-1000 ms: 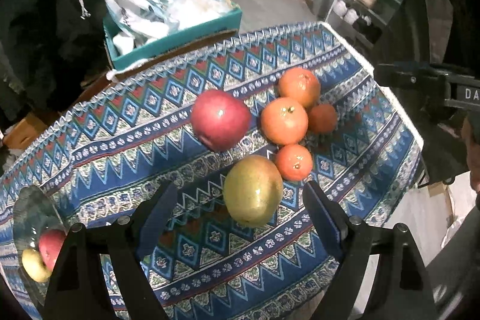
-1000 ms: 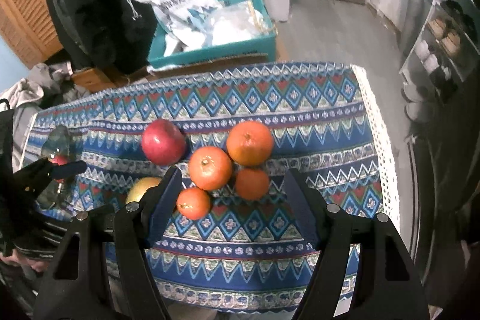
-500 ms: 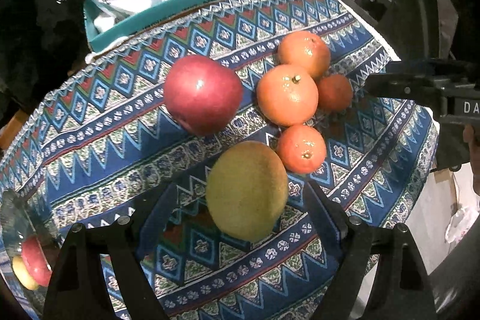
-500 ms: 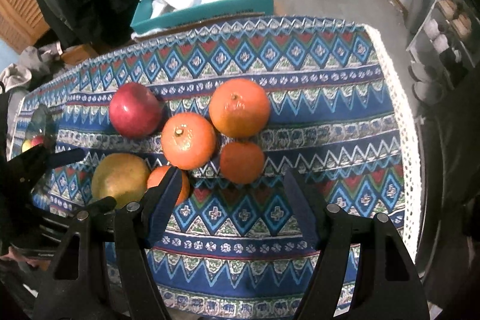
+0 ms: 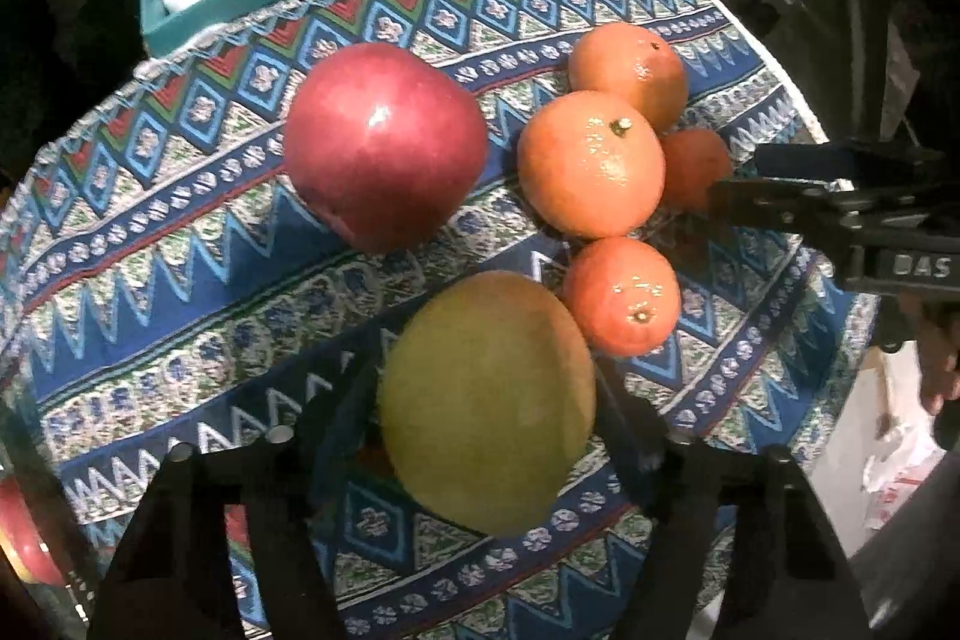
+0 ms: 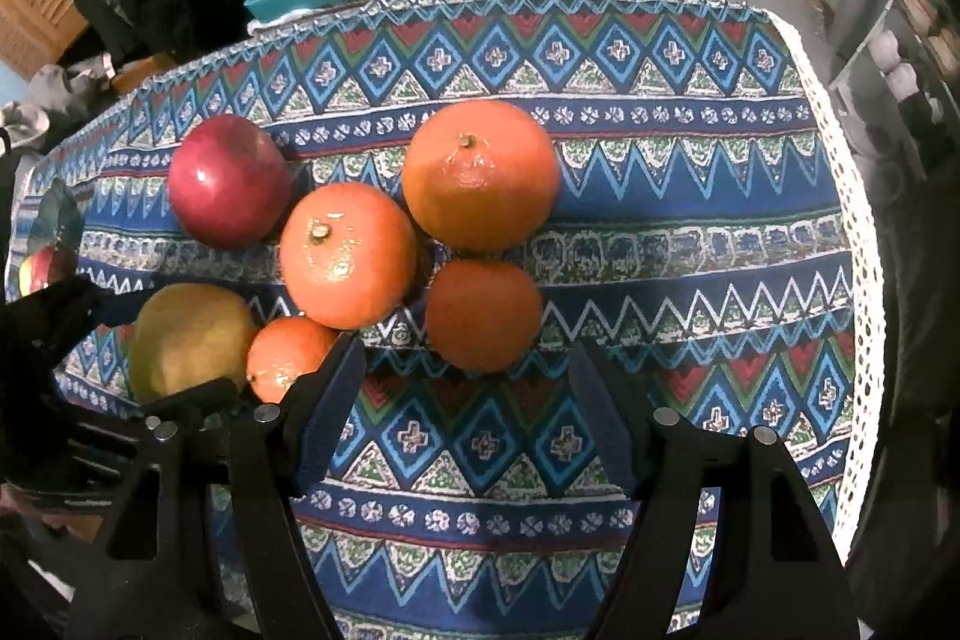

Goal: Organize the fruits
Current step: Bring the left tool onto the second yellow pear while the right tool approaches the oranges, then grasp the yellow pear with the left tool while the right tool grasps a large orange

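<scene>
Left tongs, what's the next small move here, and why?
Probably close the left tongs on the yellow-green fruit. Its fingers already flank that fruit on both sides and stand open, with the small orange just beyond the right finger, so closing gently where they are looks safer than pushing further forward.

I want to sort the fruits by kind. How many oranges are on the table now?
4, clustered together: the large far orange, the stemmed middle orange near the red apple, the dull orange before the right gripper, the small orange beside the yellow fruit. None seems hidden.
</scene>
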